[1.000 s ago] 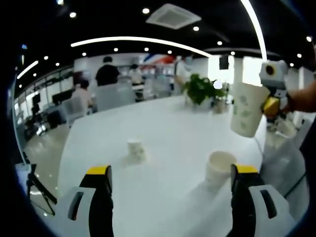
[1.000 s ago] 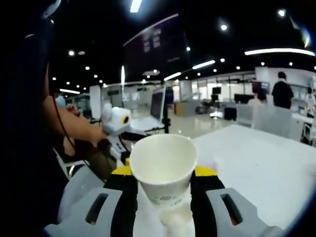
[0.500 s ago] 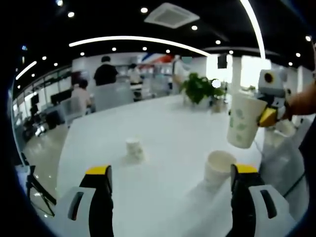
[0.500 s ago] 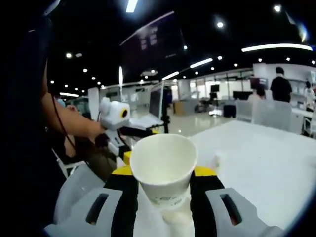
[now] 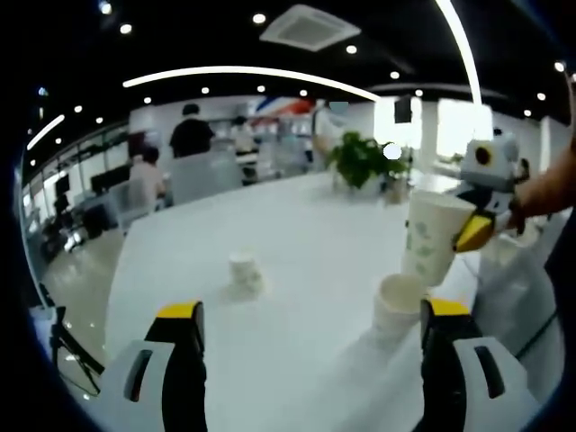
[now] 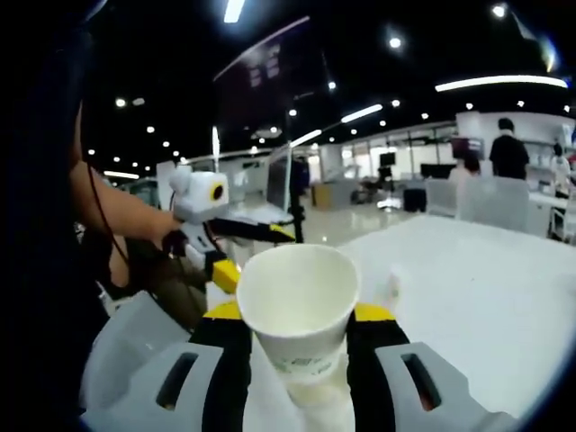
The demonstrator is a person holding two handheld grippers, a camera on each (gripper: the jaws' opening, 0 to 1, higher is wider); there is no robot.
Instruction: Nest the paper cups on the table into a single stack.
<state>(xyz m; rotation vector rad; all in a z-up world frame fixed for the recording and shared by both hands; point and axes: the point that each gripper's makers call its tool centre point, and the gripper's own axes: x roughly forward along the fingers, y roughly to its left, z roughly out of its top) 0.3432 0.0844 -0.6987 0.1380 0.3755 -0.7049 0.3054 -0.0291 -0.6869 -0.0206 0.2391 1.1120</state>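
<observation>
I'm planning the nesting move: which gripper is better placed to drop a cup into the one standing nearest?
Right. The right gripper already holds a paper cup just above the open cup on the table; the left gripper is open.

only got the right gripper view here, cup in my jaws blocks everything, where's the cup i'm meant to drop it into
Observer: The left gripper view shows an open cup standing upright on the white table; your held cup hangs just above it, tilted.
Operator: any other cups out there
Observer: Yes, a small cup stands alone farther out on the table.
Operator: is the left gripper carrying anything
Observer: No, its jaws stand wide apart with nothing between them, near the open cup.
</observation>
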